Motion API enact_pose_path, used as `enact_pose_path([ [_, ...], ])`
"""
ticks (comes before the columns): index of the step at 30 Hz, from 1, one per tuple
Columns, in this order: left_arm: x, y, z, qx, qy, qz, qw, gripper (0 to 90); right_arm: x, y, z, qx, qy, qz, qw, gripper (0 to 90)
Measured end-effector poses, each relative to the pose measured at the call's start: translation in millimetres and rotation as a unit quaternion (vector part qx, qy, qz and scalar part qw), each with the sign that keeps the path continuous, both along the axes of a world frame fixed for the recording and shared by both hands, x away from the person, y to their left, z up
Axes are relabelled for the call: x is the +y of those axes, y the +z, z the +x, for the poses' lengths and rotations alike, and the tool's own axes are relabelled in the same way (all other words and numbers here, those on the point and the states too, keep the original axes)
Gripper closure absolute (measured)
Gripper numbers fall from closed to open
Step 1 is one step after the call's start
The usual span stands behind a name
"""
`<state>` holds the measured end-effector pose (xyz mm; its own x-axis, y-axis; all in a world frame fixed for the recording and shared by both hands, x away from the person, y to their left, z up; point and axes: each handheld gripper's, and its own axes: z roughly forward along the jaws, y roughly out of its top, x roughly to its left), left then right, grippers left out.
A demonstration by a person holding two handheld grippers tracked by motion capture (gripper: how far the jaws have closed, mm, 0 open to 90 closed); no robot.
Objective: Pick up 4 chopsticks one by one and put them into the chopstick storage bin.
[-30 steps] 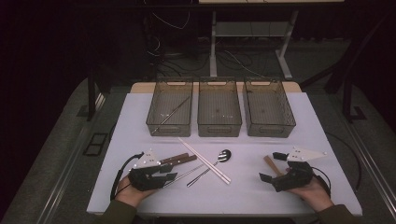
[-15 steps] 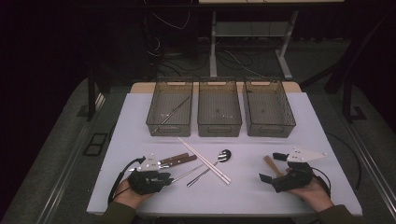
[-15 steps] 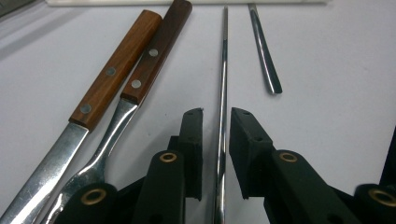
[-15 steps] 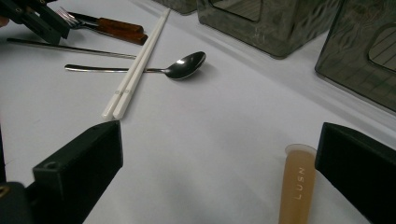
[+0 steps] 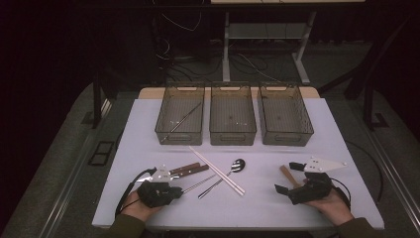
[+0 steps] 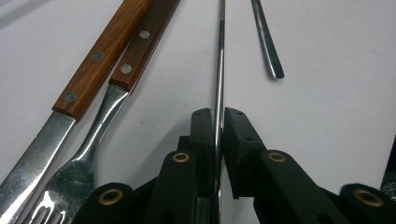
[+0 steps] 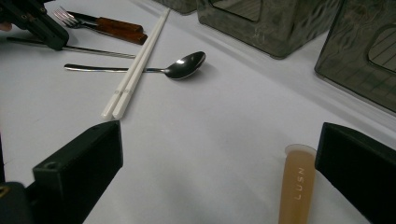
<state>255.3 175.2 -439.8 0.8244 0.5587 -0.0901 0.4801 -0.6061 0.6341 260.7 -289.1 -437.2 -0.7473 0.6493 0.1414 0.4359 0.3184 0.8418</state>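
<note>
Metal chopstick [image 6: 220, 70], thin and silver, lies on the white table [image 5: 257, 203] with its near end pinched between the jaws of the left gripper [image 6: 216, 122], which are closed tight against it. Just left of that gripper's jaws sit a wooden-handled knife [image 6: 88, 65] and a wooden-handled fork [image 6: 116, 93], side by side and touching. Just right of the held stick rests the handle end of a spoon [image 6: 267, 42].

Beyond the spoon, a pair of white chopsticks [image 5: 216, 170] crosses the table diagonally. At the table's far edge stand three dark mesh bins [image 5: 233, 114] in a row; the leftmost holds another thin metal stick.

Well to the right, the right gripper [image 5: 292, 178] rests with its jaws wide apart, a tan flat utensil handle [image 7: 296, 186] lying between them, close to the right-hand jaw.
</note>
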Motion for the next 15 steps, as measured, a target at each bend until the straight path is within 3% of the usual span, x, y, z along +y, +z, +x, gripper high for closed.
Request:
enact_pose_path([
  [15, -2.3, 0.8, -1.0, -0.002, -0.001, 0.01, 0.9999, 84.9, 0.4, 0.5, -1.2, -0.004, 0.001, 0.0, 1.0, 1.0],
])
